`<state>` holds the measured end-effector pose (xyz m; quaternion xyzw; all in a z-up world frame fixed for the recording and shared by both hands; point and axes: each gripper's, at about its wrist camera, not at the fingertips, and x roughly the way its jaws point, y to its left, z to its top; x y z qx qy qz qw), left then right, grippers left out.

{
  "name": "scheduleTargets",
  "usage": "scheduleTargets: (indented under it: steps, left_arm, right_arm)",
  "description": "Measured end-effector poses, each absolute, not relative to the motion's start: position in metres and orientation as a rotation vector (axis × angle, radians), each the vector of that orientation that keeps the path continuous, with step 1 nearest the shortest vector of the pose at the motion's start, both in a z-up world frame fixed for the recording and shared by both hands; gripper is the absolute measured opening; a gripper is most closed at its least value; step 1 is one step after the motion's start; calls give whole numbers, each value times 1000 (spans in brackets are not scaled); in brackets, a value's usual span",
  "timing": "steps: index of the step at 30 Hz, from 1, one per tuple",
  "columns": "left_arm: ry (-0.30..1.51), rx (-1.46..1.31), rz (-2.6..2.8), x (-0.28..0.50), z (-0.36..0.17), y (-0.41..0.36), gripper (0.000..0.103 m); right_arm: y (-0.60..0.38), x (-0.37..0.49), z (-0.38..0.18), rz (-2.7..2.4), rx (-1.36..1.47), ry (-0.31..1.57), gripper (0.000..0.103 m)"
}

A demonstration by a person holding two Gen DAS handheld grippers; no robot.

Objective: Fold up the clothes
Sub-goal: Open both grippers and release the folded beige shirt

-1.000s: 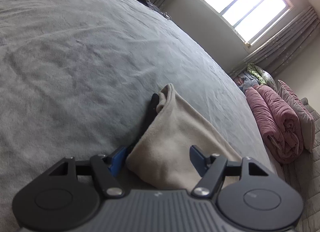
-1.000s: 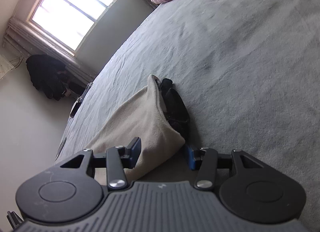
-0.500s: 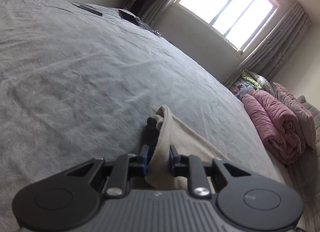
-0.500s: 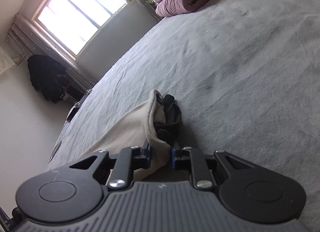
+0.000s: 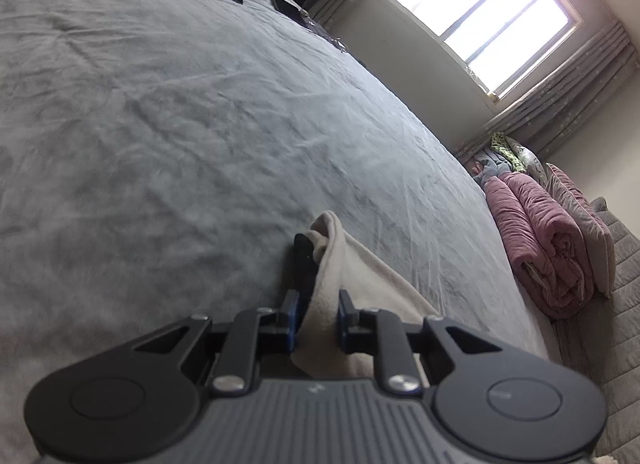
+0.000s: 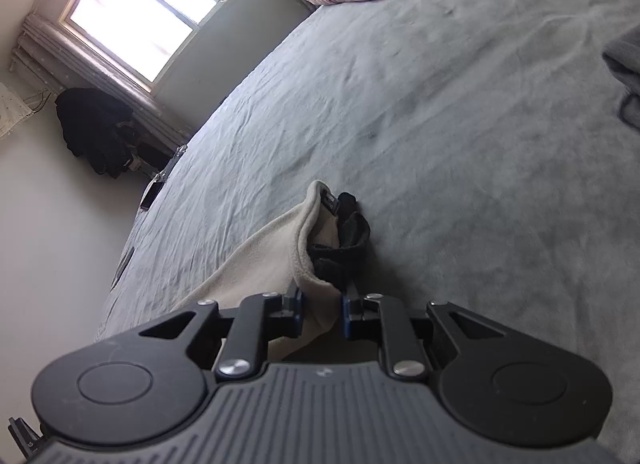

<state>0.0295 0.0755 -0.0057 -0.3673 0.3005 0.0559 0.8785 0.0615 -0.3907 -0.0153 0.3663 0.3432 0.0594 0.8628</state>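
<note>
A: Quick pass. We had the left gripper (image 5: 317,318) clamped on one corner of the beige fleece garment (image 5: 360,276), pads pinching the cloth. A second before, those jaws stood wide around the corner, not touching.

B: Same on our other side. The right gripper (image 6: 322,312) was pinched on the opposite corner of the beige fleece garment (image 6: 276,248); earlier it sat open with the corner just between the fingers. So both grasps landed inside that second.

A: Where did we put the garment?

B: Lying on the grey bedspread (image 5: 180,124), near edge raised in the two grippers, the rest trailing flat away from us. A black lining or inner piece (image 6: 348,232) showed at the fold beside the beige edge. We couldn't tell if it was part of the same item.

A: Agreed. The view had also shifted against the bed since the earlier frames; more of the pink rolled duvet (image 5: 540,240) and the window (image 5: 480,12) showed, so we read both hands as moving with the cloth.

B: Meaning for the task?

A: We judged grasping done and the fold stroke starting: carry the near edge over toward the far edge. Risk: thick fleece slipping from one pinch, skewing the fold.
</note>
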Motion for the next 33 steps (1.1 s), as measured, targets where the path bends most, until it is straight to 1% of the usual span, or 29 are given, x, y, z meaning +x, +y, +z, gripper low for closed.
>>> scheduleTargets:
  steps: [6, 11, 13, 14, 16, 17, 19, 20, 21, 25, 27, 30, 33]
  left_arm:
    - [643, -777, 81, -30, -7, 73, 18]
    - [709, -709, 105, -46, -26, 72, 18]
    - [722, -662, 102, -44, -29, 67, 19]
    - [728, -640, 97, -43, -30, 65, 21]
    - [723, -611, 100, -42, -27, 68, 22]
    - [717, -597, 99, -43, -25, 70, 23]
    - [707, -563, 105, -43, -21, 73, 29]
    - [702, -546, 110, -42, -18, 75, 30]
    - [692, -536, 111, -43, -16, 78, 30]
    - [655, -427, 167, -41, -8, 83, 30]
    - [654, -372, 207, -38, -5, 86, 31]
    - [650, -335, 208, -31, 1, 88, 31]
    - [614, -255, 179, -20, 12, 74, 32]
  right_arm:
    - [-402, 13, -18, 129, 789, 764, 19]
    - [-397, -1, -29, 128, 734, 851, 19]
    - [-389, 5, -31, 132, 672, 876, 22]
    - [-386, 7, -30, 140, 647, 881, 26]
    - [-383, 7, -28, 151, 611, 885, 29]
    - [-383, 7, -26, 150, 594, 886, 32]
    - [-383, 8, -23, 149, 562, 889, 33]
    - [-383, 8, -21, 149, 546, 890, 36]
    - [-384, 9, -19, 135, 529, 887, 40]
    - [-390, 9, -16, 99, 466, 886, 44]
    - [-390, 7, -15, 91, 432, 893, 51]
    - [-389, 6, -8, 84, 377, 865, 52]
    - [-383, 12, 5, 119, 301, 800, 53]
